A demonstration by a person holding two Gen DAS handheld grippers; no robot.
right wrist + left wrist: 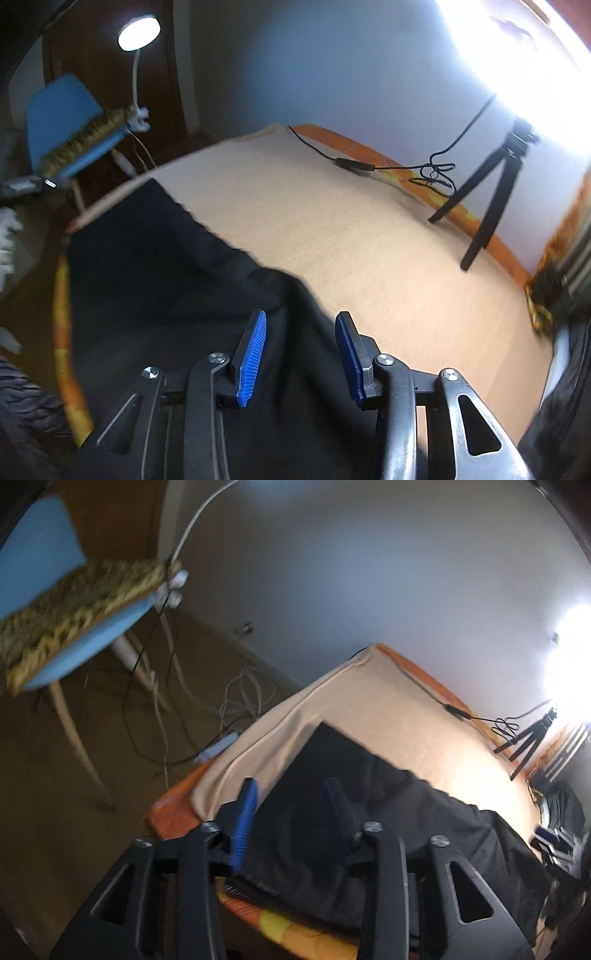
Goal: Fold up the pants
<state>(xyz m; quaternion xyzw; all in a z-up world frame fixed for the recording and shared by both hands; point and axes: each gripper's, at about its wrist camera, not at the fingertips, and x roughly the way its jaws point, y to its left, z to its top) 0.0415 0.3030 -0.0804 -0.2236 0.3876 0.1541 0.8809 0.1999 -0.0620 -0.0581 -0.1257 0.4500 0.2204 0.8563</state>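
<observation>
The black pants [354,805] lie spread on a beige cloth [388,709] over a table. In the left wrist view my left gripper [291,790] is open, its blue pads hovering above the pants' near-left end by the table edge. In the right wrist view the pants [159,280] fill the lower left, and my right gripper [301,321] is open just above their far edge, with nothing between the pads. The beige cloth [369,236] stretches beyond.
A black tripod [487,192] and a black cable [354,164] stand at the far side of the table. A blue chair [62,613] with a woven cushion, a white lamp [138,33] and loose cables [240,694] on the floor are to the left. Dark clothes [561,812] lie at right.
</observation>
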